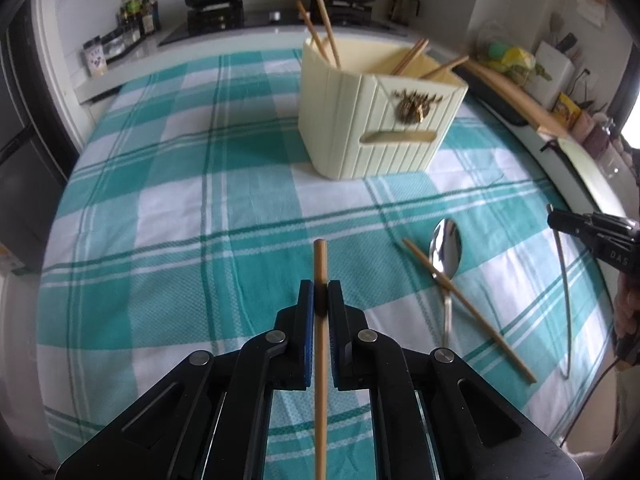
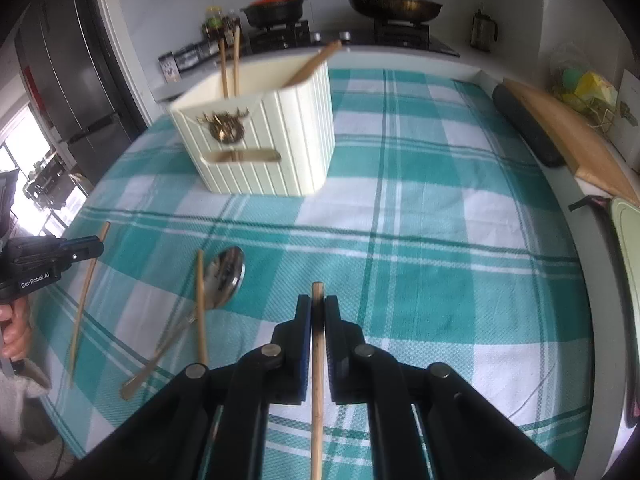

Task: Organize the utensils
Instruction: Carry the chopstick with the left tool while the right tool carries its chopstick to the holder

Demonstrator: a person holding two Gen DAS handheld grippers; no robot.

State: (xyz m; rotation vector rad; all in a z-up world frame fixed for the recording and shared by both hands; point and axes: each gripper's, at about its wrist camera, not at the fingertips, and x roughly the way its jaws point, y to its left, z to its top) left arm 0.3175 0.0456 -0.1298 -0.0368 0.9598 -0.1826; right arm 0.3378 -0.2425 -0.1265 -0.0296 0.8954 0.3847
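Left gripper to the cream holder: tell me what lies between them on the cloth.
Nothing lies there. In the left wrist view, only bare checked cloth runs from the left gripper, shut on a chopstick, to the cream holder.

Bare checked cloth lying open right of cream holder. Spoon and crossing chopstick cluttering near-left patch. Chopsticks sticking up, partly crowding holder mouth.

table w/ green-white check cloth | on cloth: cream box far side | spoon + 1 chopstick crossing it, near side
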